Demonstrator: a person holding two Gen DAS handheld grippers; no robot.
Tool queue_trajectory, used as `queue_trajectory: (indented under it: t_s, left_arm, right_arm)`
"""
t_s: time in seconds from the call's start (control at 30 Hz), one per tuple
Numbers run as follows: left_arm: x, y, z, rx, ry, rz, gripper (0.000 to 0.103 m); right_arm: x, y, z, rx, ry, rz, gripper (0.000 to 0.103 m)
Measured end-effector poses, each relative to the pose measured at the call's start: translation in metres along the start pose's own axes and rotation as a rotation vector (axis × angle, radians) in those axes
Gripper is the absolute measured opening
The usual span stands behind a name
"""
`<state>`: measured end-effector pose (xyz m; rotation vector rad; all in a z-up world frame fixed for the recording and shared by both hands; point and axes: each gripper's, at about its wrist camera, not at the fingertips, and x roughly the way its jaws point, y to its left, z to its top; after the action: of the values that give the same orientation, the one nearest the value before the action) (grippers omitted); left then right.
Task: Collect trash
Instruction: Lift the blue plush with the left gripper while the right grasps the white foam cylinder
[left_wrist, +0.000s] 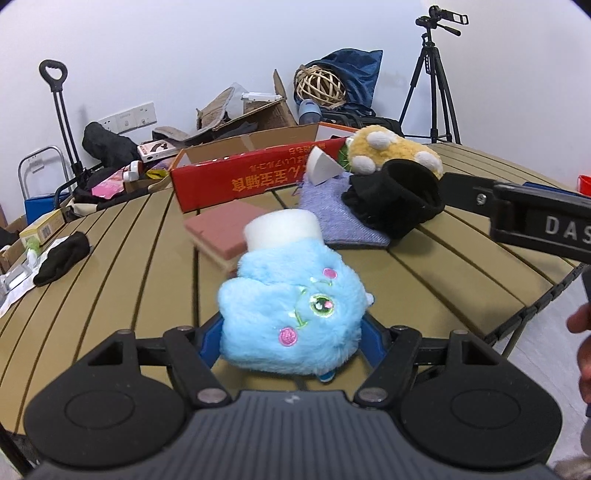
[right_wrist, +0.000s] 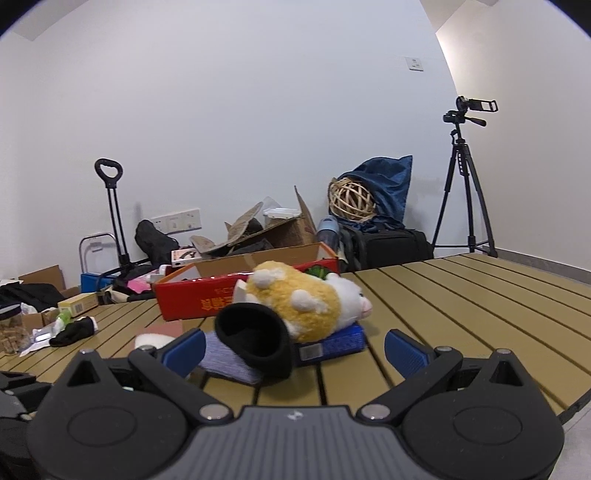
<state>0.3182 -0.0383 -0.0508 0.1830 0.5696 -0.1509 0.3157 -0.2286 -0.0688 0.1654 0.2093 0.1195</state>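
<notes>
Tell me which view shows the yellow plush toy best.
The right wrist view: the yellow plush toy lies centred and whole, with its white face visible, resting on a blue box. The left wrist view catches only its paws and back, behind a black cloth.

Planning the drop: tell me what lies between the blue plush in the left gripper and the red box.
The left gripper holds the blue plush. Between it and the red box lie a white foam block and a pink sponge on the table.
</notes>
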Motion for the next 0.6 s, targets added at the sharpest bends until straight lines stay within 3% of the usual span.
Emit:
queue_trajectory:
  t_s: [0.6]
  left_arm:
    - [-0.021,0.056,-0.01,-0.073,0.025,0.102,0.072]
  right_arm:
    - [0.013,0.063,-0.015,-0.091,0.017,0.104,0.103]
